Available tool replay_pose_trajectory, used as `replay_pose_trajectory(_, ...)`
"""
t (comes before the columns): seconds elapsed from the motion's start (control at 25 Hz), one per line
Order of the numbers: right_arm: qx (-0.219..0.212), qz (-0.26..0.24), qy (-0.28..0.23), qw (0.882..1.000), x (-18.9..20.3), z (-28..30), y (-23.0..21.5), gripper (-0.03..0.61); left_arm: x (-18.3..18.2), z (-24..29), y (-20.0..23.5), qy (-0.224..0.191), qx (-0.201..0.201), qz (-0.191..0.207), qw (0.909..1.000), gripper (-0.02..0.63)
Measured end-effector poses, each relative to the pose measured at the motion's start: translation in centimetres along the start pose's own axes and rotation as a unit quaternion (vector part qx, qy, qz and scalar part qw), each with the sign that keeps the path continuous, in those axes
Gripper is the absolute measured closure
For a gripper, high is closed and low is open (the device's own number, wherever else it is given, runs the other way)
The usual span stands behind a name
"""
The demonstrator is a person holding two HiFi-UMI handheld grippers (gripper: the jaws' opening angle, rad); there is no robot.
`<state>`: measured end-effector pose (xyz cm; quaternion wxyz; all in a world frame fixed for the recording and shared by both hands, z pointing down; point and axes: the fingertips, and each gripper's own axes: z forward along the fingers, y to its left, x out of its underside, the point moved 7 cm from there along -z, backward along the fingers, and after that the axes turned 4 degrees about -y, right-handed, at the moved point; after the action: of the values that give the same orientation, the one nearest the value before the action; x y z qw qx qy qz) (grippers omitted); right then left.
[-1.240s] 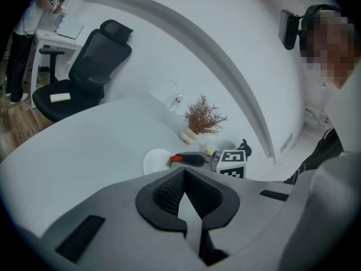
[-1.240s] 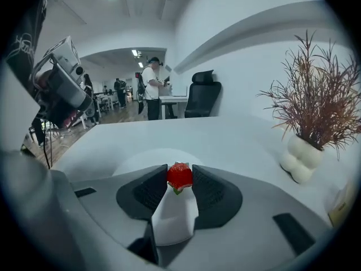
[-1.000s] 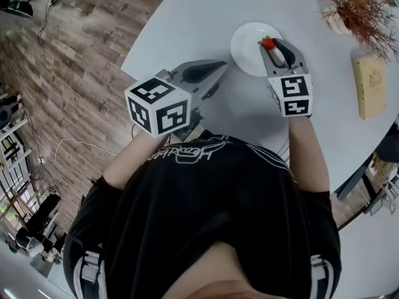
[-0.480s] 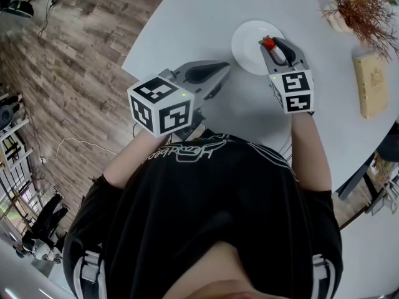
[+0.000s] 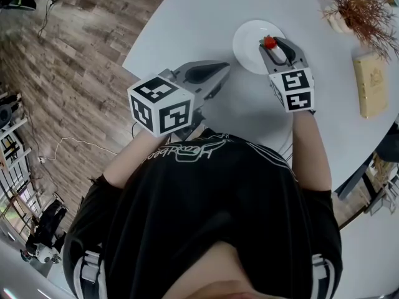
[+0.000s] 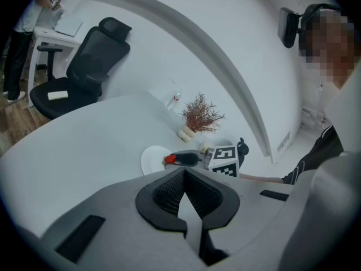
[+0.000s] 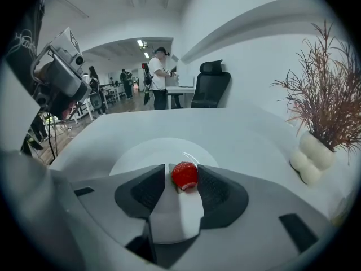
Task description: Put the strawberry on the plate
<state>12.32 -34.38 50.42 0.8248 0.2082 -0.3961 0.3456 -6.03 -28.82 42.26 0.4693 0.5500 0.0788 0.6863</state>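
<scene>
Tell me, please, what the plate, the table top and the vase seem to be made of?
Plate: probably glazed ceramic; smooth white, with a bright glint near its rim, though plastic is possible.
Table top: likely laminate or painted board; even, matte pale grey, no grain.
Vase: seemingly unglazed ceramic; off-white rounded lobes, softly shaded, no sharp shine.

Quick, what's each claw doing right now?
Left claw: closed, empty.
Right claw: opening, strawberry between its jaws, over the plate.

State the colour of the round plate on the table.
The round plate is plain white, best seen in the head view.
</scene>
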Motion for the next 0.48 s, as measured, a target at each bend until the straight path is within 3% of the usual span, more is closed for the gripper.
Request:
replay_pose_trajectory(0.24,0.012,0.004,-0.014,1.0,-0.5,-0.5,0.0,0.416,0.0,-0.7,-0.2,-0.002,-0.001,0.005,1.0,0.607)
replay_pose_trajectory(0.48,0.054,0.013,-0.038,0.998,-1.6,-3.6,0.0,0.416,0.2,-2.2,-1.3,-0.013,0.002,0.012,0.9998,0.607)
